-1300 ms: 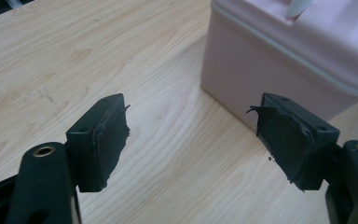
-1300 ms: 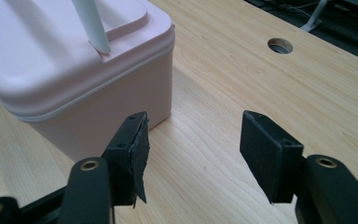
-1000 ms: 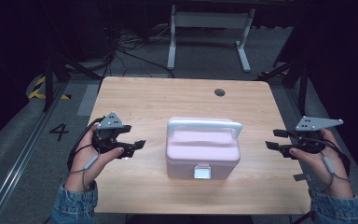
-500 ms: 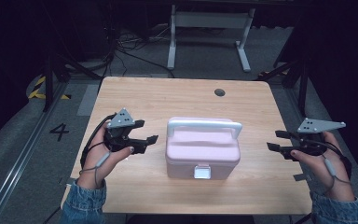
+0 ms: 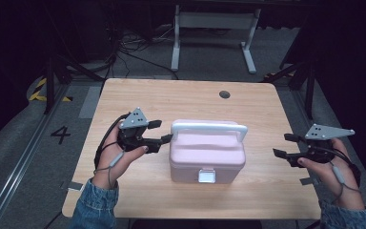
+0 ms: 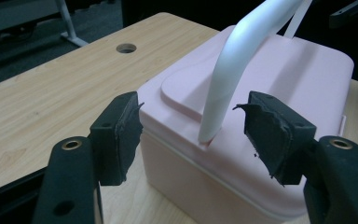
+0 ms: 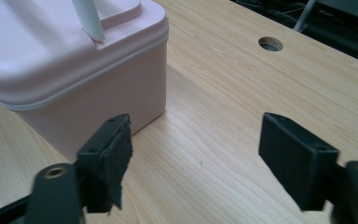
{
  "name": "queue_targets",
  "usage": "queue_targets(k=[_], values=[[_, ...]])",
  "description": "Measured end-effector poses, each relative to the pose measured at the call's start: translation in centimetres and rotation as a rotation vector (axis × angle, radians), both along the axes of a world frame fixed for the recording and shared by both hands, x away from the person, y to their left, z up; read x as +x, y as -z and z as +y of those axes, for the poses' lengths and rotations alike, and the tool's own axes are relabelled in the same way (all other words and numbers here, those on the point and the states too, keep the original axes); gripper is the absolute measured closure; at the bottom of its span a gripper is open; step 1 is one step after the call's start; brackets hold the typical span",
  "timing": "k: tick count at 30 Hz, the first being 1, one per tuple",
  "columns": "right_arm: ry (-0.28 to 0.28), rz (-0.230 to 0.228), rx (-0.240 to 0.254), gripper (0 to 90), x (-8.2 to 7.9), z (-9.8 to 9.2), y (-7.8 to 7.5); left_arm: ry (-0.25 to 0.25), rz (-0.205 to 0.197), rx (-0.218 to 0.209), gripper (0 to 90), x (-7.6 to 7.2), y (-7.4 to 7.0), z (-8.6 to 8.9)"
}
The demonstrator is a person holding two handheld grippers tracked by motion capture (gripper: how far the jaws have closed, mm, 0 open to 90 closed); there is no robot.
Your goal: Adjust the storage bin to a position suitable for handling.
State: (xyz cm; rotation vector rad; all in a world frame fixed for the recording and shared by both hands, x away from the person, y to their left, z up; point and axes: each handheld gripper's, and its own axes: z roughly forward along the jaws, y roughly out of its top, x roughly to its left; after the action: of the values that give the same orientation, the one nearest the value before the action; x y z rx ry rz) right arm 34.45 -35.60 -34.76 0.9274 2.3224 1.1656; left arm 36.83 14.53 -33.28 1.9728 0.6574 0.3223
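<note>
From above we see one pink box [image 5: 207, 155] mid-table [image 5: 171, 100], its one white handle [image 5: 208, 128] running left to right; our left gripper [image 5: 158, 132], jaws apart, sits just beside the box's left end, while the right gripper [image 5: 282, 145], also apart, hangs well off to the right. In the left gripper view, the handle's near leg [image 6: 219, 107] stands between our jaws, just ahead. In the right gripper view the box [image 7: 70, 60] lies ahead and left, jaws wide and empty, so the left hand seems likelier to take the handle.

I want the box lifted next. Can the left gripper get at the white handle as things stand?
Probably yes. The left gripper is open beside the pink box, its jaws either side of the white handle where it meets the lid, with nothing between them.
</note>
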Motion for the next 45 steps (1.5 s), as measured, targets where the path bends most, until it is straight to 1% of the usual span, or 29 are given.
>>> queue_targets(k=[1, 3, 4, 5, 6, 7, 8, 10, 11, 12, 13, 14, 15, 17, 19, 21, 22, 23, 24, 25, 26, 30, 31, 33, 34, 35, 36, 37, 45], values=[[0.0, 0.0, 0.0, 24.5, 0.0, 0.0, 0.0, 0.0, 0.0, 0.0, 36.7, 0.0, 0.0, 0.0], [0.027, -0.037, 0.002, 27.1, -0.1, 0.2, 0.1, 0.006, -0.003, 0.001, 36.7, 0.2, 0.1, -0.5], [0.047, -0.045, 0.023, 27.2, -0.1, 0.3, 0.2, 0.009, -0.003, 0.002, 36.7, 0.2, 0.1, -0.7], [0.049, -0.052, 0.037, 30.2, -0.2, 0.4, 0.1, 0.016, -0.005, 0.002, 36.8, 0.4, 0.2, -1.1], [0.043, -0.047, 0.034, 31.8, -0.3, 0.4, 0.1, 0.016, -0.005, 0.002, 36.8, 0.4, 0.2, -1.1], [0.035, -0.038, 0.025, 35.8, -0.3, 0.4, 0.1, 0.019, -0.01, -0.006, 36.7, 0.5, 0.3, -1.4], [0.035, -0.038, 0.025, 35.8, -0.3, 0.4, 0.1, 0.025, -0.015, -0.01, 36.7, 0.5, 0.4, -1.6], [0.029, -0.027, 0.019, 40.6, -0.4, 0.4, 0.2, 0.028, -0.022, -0.019, 36.8, 0.7, 0.5, -2.1], [0.022, -0.019, 0.018, 45.6, -0.5, 0.4, 0.2, 0.034, -0.033, -0.021, 37.8, 0.8, 0.6, -2.3], [0.009, -0.018, 0.018, 47.8, -0.5, 0.4, 0.3, 0.034, -0.03, -0.03, 39.9, 0.8, 0.7, -2.5], [0.004, -0.017, 0.027, 48.1, -0.5, 0.4, 0.3, 0.047, -0.037, -0.028, 41.6, 0.9, 0.7, -2.6], [-0.001, -0.022, 0.032, 50.0, -0.6, 0.5, 0.4, 0.052, -0.037, -0.037, 42.7, 0.9, 0.8, -2.8], [-0.006, -0.022, 0.038, 50.7, -0.6, 0.5, 0.4, 0.058, -0.022, -0.045, 44.7, 0.9, 0.9, -3.1], [-0.008, -0.019, 0.053, 52.3, -0.7, 0.6, 0.4, 0.061, -0.008, -0.041, 49.3, 0.9, 0.9, -3.4], [-0.011, -0.019, 0.06, 51.9, -0.7, 0.6, 0.5, 0.052, -0.016, -0.038, 52.6, 0.9, 1.1, -3.8], [-0.008, -0.025, 0.057, 51.4, -0.8, 0.5, 0.5, 0.057, -0.042, -0.038, 52.6, 1.1, 1.3, -4.1], [-0.005, -0.03, 0.054, 51.2, -0.8, 0.5, 0.5, 0.05, -0.039, -0.039, 52.7, 1.2, 1.4, -4.2], [-0.001, -0.031, 0.054, 50.9, -0.8, 0.5, 0.5, 0.049, -0.042, -0.02, 52.6, 1.3, 1.5, -4.4], [0.001, -0.032, 0.054, 51.0, -0.8, 0.5, 0.5, 0.046, -0.056, -0.014, 52.6, 1.3, 1.7, -4.6], [-0.002, -0.034, 0.053, 51.2, -0.8, 0.6, 0.5, 0.048, -0.07, -0.01, 52.8, 1.3, 1.7, -4.8], [-0.006, -0.035, 0.052, 51.3, -0.8, 0.7, 0.5, 0.052, -0.065, -0.012, 53.7, 1.3, 1.7, -4.9], [-0.016, -0.028, 0.047, 51.8, -0.7, 1.0, 0.7, 0.033, -0.102, 0.003, 59.2, 1.1, 1.4, -5.2], [-0.016, -0.028, 0.047, 51.8, -0.7, 1.0, 0.7, 0.033, -0.102, 0.003, 60.9, 1.1, 1.4, -5.2], [-0.019, -0.024, 0.046, 52.2, -0.7, 1.2, 0.8, 0.007, -0.098, 0.014, 69.3, 0.8, 1.1, -5.1], [-0.021, -0.022, 0.044, 52.2, -0.6, 1.2, 0.8, 0.005, -0.103, 0.019, 72.9, 0.8, 0.9, -5.0], [-0.021, -0.022, 0.044, 52.2, -0.6, 1.2, 0.8, 0.005, -0.103, 0.019, 73.3, 0.8, 0.9, -5.0], [-0.02, -0.022, 0.047, 52.2, -0.6, 1.2, 0.8, 0.0, -0.114, 0.028, 73.1, 0.7, 0.7, -5.0], [-0.019, -0.022, 0.047, 52.2, -0.7, 1.2, 0.8, -0.003, -0.108, 0.027, 73.1, 0.7, 0.7, -5.1], [-0.019, -0.025, 0.062, 51.9, -0.7, 1.3, 0.6, -0.011, -0.108, 0.019, 72.5, 0.7, 0.4, -5.2]])
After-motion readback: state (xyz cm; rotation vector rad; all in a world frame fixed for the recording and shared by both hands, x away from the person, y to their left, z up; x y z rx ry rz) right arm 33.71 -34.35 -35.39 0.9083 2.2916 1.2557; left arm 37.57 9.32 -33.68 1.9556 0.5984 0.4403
